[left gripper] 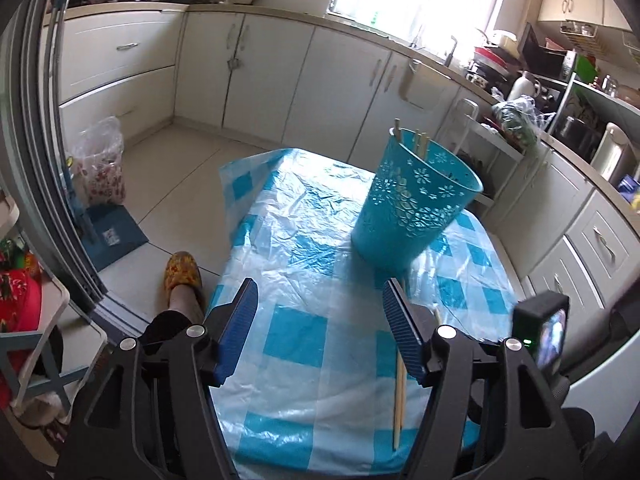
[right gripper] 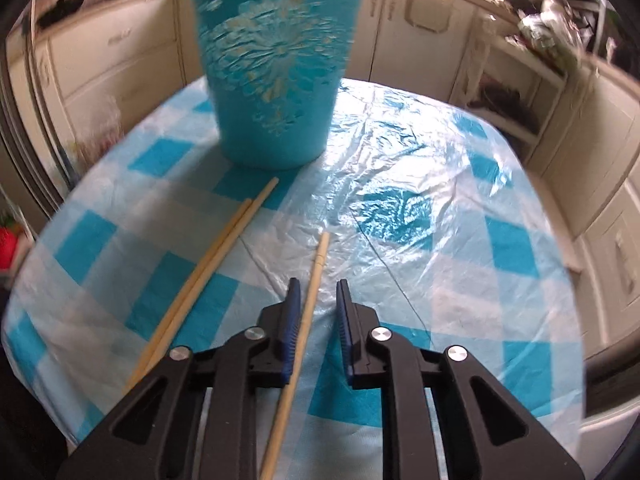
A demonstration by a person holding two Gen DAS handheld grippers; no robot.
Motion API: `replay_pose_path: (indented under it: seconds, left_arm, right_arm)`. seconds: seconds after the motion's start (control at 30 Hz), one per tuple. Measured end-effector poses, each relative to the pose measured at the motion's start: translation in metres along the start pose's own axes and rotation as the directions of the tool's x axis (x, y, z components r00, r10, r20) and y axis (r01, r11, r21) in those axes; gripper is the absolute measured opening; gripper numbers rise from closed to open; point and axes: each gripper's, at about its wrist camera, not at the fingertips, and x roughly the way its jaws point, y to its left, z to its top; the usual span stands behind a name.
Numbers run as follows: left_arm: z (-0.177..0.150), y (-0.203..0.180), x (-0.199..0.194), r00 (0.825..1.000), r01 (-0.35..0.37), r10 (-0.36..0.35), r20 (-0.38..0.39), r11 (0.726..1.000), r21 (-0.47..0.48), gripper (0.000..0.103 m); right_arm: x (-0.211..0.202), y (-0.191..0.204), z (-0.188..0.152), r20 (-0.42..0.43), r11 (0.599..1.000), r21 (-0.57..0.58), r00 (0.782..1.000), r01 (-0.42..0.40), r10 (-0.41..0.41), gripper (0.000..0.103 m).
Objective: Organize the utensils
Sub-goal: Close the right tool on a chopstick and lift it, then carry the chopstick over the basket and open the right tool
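Chopsticks, wooden, loose: three on the checked plastic tablecloth [right gripper: 400,216], more already standing in the teal basket [right gripper: 276,68].

Item 1, single chopstick [right gripper: 316,276]. Lies between the fingers of the right gripper [right gripper: 318,312], close against the left pad, clear of the right one. Long axis runs almost straight ahead along the fingers, far tip leaning slightly rightward, near end passing back under the gripper body. Jaws stand part-way apart, closed on nothing; whether the left pad actually touches the stick cannot be told.

Item 2, pair of chopsticks [right gripper: 208,264]. Side by side and touching, just left of the right gripper, angled forward-right toward the basket base.

Item 3, teal basket. Ahead and slightly left of the right gripper, beyond the stick tips; perforated floral wall. From the left wrist view it [left gripper: 416,200] sits ahead-right, with chopstick ends [left gripper: 418,140] showing above the rim.

Left gripper [left gripper: 320,320]: jaws spread wide, empty, above the cloth; the pair [left gripper: 400,392] lies beside its right finger.

Assessment: the right gripper is the nearer; since the stick lies along the fingers rather than across them, a squeeze should catch it lengthwise.
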Motion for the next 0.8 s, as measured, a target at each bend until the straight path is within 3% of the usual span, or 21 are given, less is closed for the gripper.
replay_pose_path:
  seconds: [0.17,0.33,0.57,0.7,0.8]
  left_arm:
    - [-0.005,-0.003,-0.009,0.999,0.033,-0.033,-0.013,0.999,0.007,0.064]
    - [-0.012,-0.008,-0.007,0.998,0.051,-0.051,-0.048,0.999,0.006,0.064]
    - [-0.019,-0.013,-0.003,0.994,0.064,-0.063,-0.084,0.998,0.004,0.064]
    - [-0.021,-0.014,-0.004,0.994,0.067,-0.067,-0.085,0.998,0.007,0.064]
    - [-0.023,-0.014,-0.004,0.993,0.069,-0.068,-0.093,0.998,0.005,0.065]
  right_arm:
    - [0.002,-0.022,0.002,-0.042,0.983,0.140,0.991,-0.120,0.127,0.006]
    - [-0.007,-0.052,-0.009,-0.013,0.923,0.305,0.969,-0.233,0.249,0.006]
    - [-0.053,-0.075,0.010,0.161,0.878,0.347,0.944,-0.328,0.289,0.006]
    - [-0.085,-0.078,0.056,0.309,0.860,0.318,0.901,-0.398,0.303,0.006]
    - [-0.103,-0.079,0.099,0.418,0.854,0.283,0.857,-0.437,0.300,0.006]
